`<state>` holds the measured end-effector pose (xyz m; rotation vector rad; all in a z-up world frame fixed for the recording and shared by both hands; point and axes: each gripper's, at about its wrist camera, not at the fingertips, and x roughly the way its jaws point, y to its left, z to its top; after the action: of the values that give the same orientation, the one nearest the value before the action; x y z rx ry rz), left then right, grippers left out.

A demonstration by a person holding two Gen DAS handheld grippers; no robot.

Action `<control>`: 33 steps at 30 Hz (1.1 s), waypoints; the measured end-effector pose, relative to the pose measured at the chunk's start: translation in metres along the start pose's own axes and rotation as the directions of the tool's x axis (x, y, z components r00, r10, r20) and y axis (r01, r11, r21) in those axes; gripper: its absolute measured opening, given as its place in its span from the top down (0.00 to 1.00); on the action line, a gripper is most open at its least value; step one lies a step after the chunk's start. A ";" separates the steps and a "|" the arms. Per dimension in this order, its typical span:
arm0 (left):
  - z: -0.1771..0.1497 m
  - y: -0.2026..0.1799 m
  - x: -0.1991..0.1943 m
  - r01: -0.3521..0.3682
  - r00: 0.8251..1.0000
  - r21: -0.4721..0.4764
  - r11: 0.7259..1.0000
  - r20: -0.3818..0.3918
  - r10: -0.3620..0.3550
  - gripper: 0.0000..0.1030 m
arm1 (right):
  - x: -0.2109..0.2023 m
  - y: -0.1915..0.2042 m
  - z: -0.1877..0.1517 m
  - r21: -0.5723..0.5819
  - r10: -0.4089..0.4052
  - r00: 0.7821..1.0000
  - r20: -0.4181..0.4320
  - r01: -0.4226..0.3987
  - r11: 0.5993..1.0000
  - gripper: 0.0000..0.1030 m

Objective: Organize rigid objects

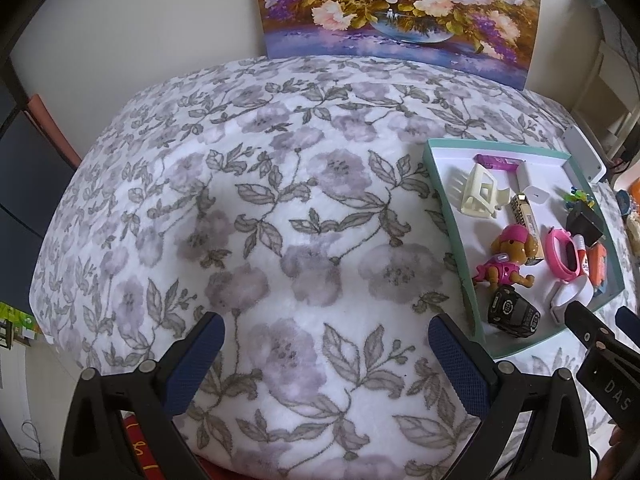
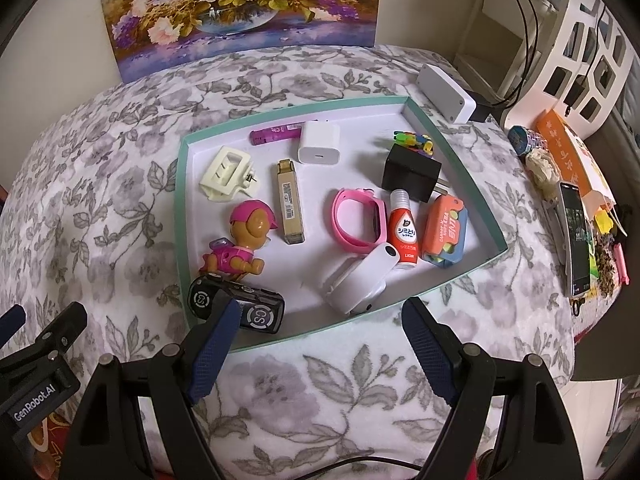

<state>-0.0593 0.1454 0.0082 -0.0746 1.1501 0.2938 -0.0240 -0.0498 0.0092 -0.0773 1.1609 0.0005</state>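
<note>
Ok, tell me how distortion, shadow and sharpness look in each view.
Left wrist view: strong fisheye bulge on the floral blanket, dark vignette corners, soft shadows beside the tray, focus fairly sharp. Right wrist view: same barrel curve bends the tray rim, even indoor light, labels like the red bottle readable, no harsh glare.

Worktop [image 1: 280, 208] left of the tray [image 2: 182, 216] is bare cloth, wide free room. Tray interior crowded w/ small items; open gaps near its middle and far right corner. Black toy car [image 2: 236, 308] blocks the near-left corner; painting [image 2: 240, 12] closes the back.
</note>
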 end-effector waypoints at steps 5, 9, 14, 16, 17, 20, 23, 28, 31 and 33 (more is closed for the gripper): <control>0.000 0.001 0.001 -0.001 1.000 -0.007 1.000 -0.005 0.001 0.00 | -0.003 0.002 0.000 -0.010 0.017 1.000 0.017 -0.017 1.000 0.19; 0.000 0.002 0.001 -0.002 1.000 -0.009 1.000 -0.008 0.002 0.00 | -0.005 0.007 0.000 -0.020 0.007 1.000 0.028 -0.007 1.000 0.19; 0.000 0.003 0.002 0.000 1.000 -0.008 1.000 -0.008 0.000 0.00 | -0.006 0.004 0.001 -0.001 -0.001 0.999 0.036 0.001 1.000 0.19; 0.000 0.003 0.002 0.000 1.000 -0.008 1.000 -0.009 0.000 0.00 | -0.006 0.001 0.001 0.014 0.007 0.999 0.036 -0.007 1.000 0.19; 0.000 0.003 0.002 -0.001 1.000 -0.008 1.000 -0.009 0.001 0.00 | -0.006 0.000 0.001 0.019 0.007 0.999 0.037 -0.008 1.000 0.19; 0.000 0.003 0.002 0.000 1.000 -0.007 1.000 -0.008 0.000 0.00 | -0.007 0.000 0.001 0.026 0.013 0.999 0.040 -0.014 1.000 0.19; 0.000 0.003 0.002 -0.001 1.000 -0.008 1.000 -0.008 0.001 0.00 | -0.007 0.000 0.001 0.032 0.026 0.999 0.042 -0.027 0.999 0.19; 0.000 0.004 0.002 0.000 1.000 -0.006 1.000 -0.009 0.000 0.00 | -0.008 0.002 0.000 0.025 0.032 0.998 0.048 -0.033 0.999 0.19; 0.001 0.003 0.002 -0.001 1.000 -0.006 1.000 -0.010 0.000 0.00 | -0.009 0.003 0.000 0.022 0.037 0.998 0.050 -0.038 0.999 0.19; 0.000 0.004 0.002 0.001 1.000 -0.008 1.000 -0.010 -0.001 0.00 | -0.009 0.003 0.000 0.015 0.039 0.998 0.052 -0.040 0.999 0.19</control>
<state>-0.0593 0.1495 0.0069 -0.0837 1.1589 0.2971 -0.0273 -0.0460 0.0170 -0.0398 1.1107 0.0275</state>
